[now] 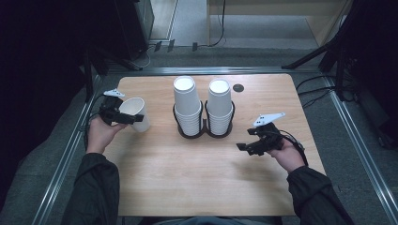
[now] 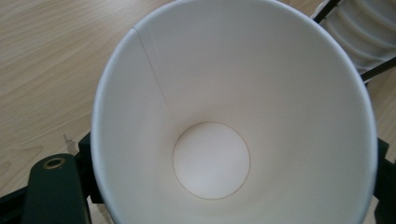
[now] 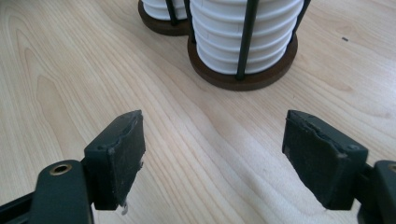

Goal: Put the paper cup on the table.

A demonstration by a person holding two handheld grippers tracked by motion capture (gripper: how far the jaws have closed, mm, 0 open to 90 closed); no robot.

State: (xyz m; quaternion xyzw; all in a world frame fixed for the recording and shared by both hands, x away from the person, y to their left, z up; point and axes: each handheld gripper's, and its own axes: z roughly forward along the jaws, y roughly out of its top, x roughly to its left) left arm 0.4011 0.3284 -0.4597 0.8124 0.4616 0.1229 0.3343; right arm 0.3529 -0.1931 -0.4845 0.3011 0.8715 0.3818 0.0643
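Tabletop (image 1: 187,178) of pale wood carries every item; order below runs from largest to smallest.

Cup holder (image 1: 204,132): a dark twin-ring rack at table centre. It holds two stacks of white paper cups, left stack (image 1: 187,105) and right stack (image 1: 219,105), both upright and touching side by side.

Single paper cup (image 1: 135,114): separated from the stacks and positioned near the left table edge, well apart from the rack. The cup is tilted, mouth toward the left gripper.

Left gripper (image 1: 123,116): jaws stand wide and bear on the outer wall of the single paper cup, one on each side. The cup is held.

Right gripper (image 1: 247,147): jaws spread wide with nothing between them. It hovers low over bare wood, near the right ring of the rack.

Progress, as judged: one cup is off the stacks and in hand; setting it down remains, and the two stacks look largely untouched.

View differences: the left gripper view looks straight into the cup, showing its side seam (image 2: 156,79) and round bottom (image 2: 211,161), both unseen from above. The right gripper view shows worn jaw pads (image 3: 122,154) and the rack's brown base ring (image 3: 243,79).
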